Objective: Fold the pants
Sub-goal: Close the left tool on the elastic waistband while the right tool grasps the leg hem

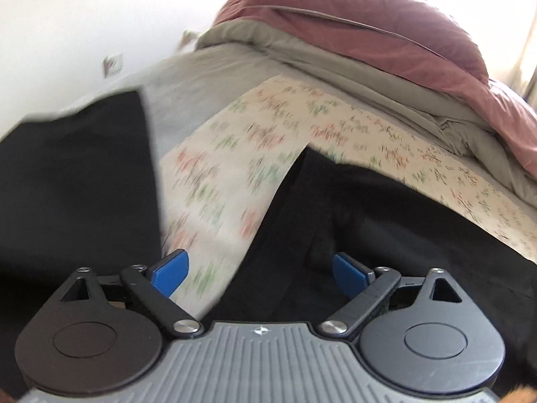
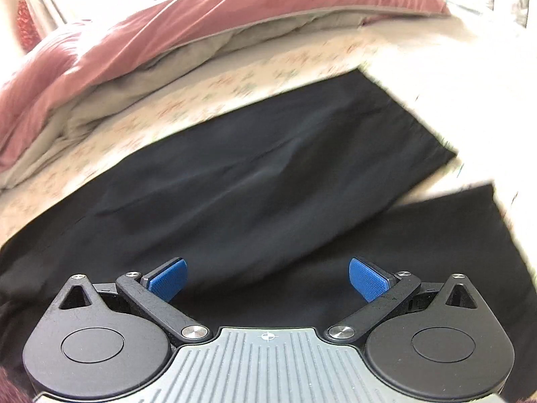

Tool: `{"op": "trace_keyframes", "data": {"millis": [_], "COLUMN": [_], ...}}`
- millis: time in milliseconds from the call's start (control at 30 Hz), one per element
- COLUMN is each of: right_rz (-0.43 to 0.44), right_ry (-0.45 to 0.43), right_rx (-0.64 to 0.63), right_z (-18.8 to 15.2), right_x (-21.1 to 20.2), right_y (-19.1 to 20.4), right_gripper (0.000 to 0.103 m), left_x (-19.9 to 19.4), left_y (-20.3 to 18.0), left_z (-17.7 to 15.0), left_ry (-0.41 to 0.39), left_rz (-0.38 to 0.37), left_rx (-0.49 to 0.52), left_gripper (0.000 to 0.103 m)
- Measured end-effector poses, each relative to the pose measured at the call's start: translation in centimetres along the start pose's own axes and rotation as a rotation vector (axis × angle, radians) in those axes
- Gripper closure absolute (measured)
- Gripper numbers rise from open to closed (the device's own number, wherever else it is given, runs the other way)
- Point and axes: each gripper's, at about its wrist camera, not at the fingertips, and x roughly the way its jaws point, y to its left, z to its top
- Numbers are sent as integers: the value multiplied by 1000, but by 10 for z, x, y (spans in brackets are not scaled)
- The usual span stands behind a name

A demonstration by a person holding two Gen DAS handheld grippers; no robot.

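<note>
Black pants (image 2: 268,181) lie spread flat on a floral bed sheet (image 1: 235,154). In the left wrist view two black parts of the pants (image 1: 386,221) spread apart with sheet between them. My left gripper (image 1: 260,273) is open and empty, hovering over the gap and the inner edge of the right part. In the right wrist view both legs run toward the right, their hems (image 2: 446,147) at the far right. My right gripper (image 2: 266,280) is open and empty, just above the black fabric.
A dusty-pink duvet (image 1: 386,23) over a grey blanket (image 1: 335,63) is bunched along the far side of the bed. It also shows in the right wrist view (image 2: 151,30). A white wall with a socket (image 1: 112,63) stands at the left.
</note>
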Motion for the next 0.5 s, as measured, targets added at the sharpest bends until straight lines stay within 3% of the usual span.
{"op": "trace_keyframes", "data": {"millis": [133,233,400,500], "right_rz": [-41,-109,-227,-223], "right_ry": [-38,-56,-22,-31], "right_rx": [35,78,-22,-53], "right_z": [35,63,105,133], "right_x": [16,37,81,98], "right_y": [-32,-60,-75,-81], "right_gripper": [0,0,0,0], "left_x": [44,70,107,121], "left_y": [-32,-43,-58,-68], "left_z": [26,34,38,38], "left_ry": [1,2,46,52], "left_rz": [12,-14,22,32], "left_rx": [137,156,208,282], "left_gripper": [2,2,4,8]}}
